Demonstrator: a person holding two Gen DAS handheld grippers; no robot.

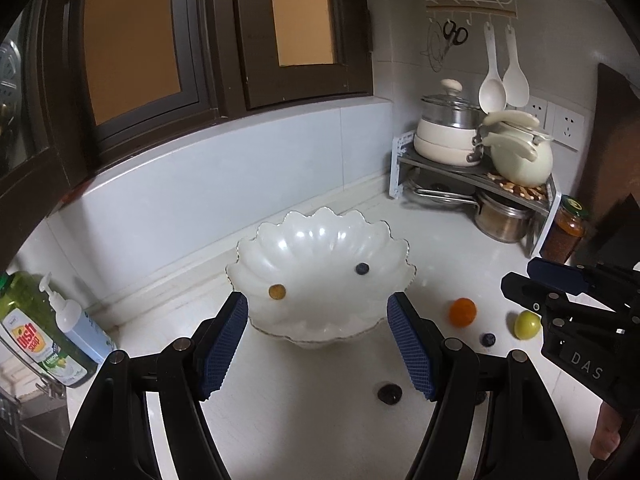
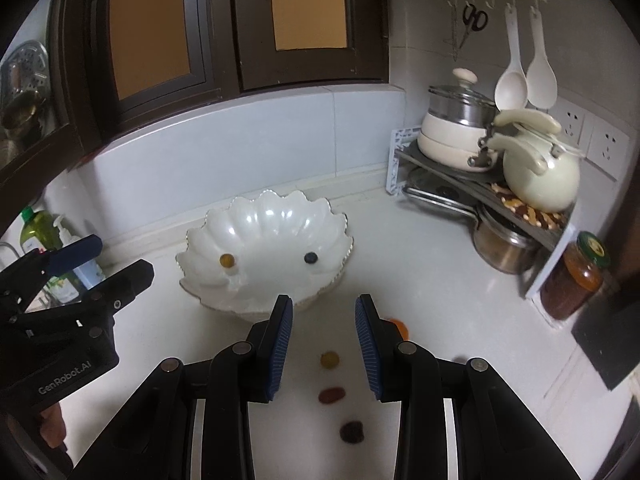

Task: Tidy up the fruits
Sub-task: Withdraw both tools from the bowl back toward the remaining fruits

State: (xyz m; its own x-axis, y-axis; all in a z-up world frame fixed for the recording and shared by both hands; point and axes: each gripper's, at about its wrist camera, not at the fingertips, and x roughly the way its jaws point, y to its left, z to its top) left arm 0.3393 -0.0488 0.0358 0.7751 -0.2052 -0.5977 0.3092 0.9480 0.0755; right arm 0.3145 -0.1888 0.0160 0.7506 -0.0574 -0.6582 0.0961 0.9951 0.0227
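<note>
A white scalloped bowl (image 1: 320,236) (image 2: 260,216) sits on the counter and holds a small amber fruit (image 1: 277,291) (image 2: 227,260) and a blueberry (image 1: 362,268) (image 2: 311,257). My left gripper (image 1: 318,344) is open and empty just in front of the bowl. On the counter to the right lie an orange fruit (image 1: 462,312), a blueberry (image 1: 488,339), a yellow-green fruit (image 1: 527,324) and a dark fruit (image 1: 390,393). My right gripper (image 2: 323,346) is open and empty above a small yellowish fruit (image 2: 329,360), a reddish fruit (image 2: 332,395) and a dark fruit (image 2: 352,432). The orange fruit (image 2: 400,327) is partly hidden behind its right finger.
A corner rack (image 1: 472,176) with pots and a pale kettle (image 1: 520,156) stands at the back right, with a jar (image 1: 566,232) beside it. Soap bottles (image 1: 44,328) stand at the left by the sink. Windows line the back wall.
</note>
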